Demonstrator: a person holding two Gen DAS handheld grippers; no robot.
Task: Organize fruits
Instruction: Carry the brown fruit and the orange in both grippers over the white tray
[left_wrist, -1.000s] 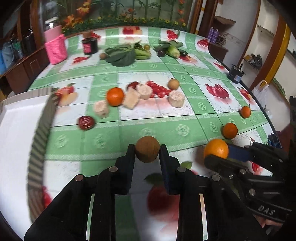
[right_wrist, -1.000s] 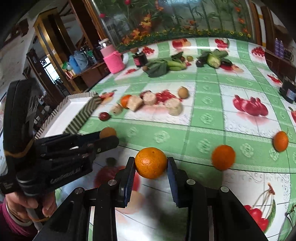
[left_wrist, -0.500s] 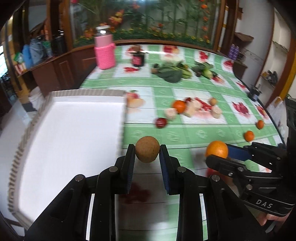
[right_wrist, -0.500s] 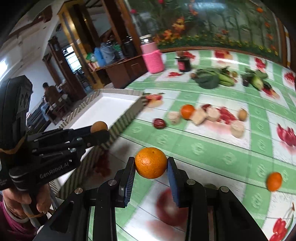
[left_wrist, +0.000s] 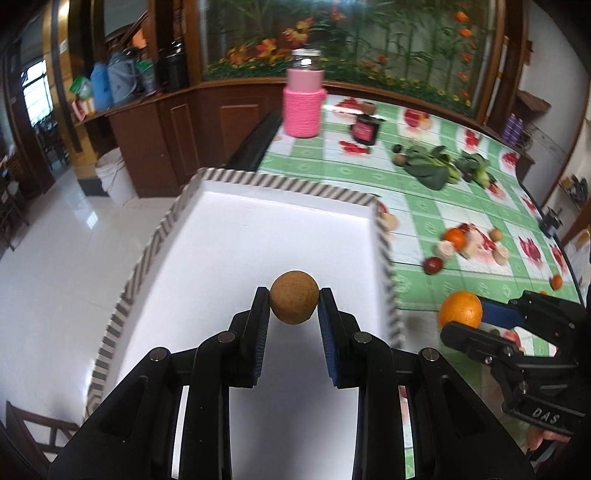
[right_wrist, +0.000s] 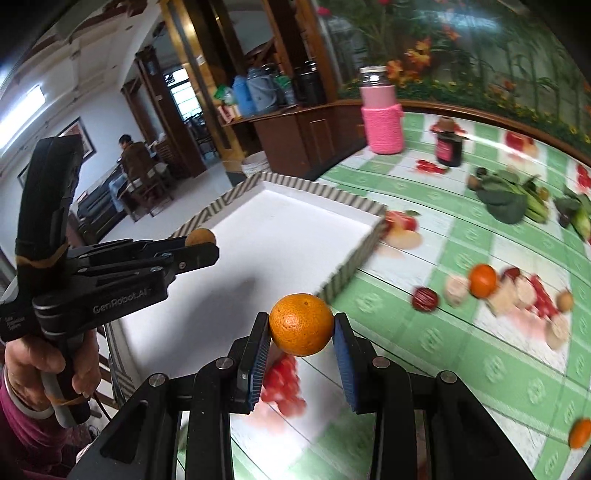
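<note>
two grippers, each closed on one fruit, above a white tray with a striped rim (left_wrist: 280, 183). the left gripper (left_wrist: 294, 308) pinches a small brown round fruit (left_wrist: 294, 302) between its pads and holds it over the tray's bare white floor, inside the rim. the right gripper (right_wrist: 301, 326) clamps an orange (right_wrist: 301, 324) and hovers over the tray's near right corner, beside the rim rather than clearly inside it. more fruit lies on the green checked tablecloth (right_wrist: 443, 354) well apart from the tray: another orange (right_wrist: 482, 280), a dark red fruit (right_wrist: 424, 299) and pale pieces near them.

the step in hand appears to be placing both fruits in the tray. to do it well, each fruit should be brought low, close to the floor, before the jaws part, since both are round and likely to roll on the smooth surface. the right gripper probably needs to travel further inward over the rim first. setting the two down apart from each other would avoid a knock.
</note>
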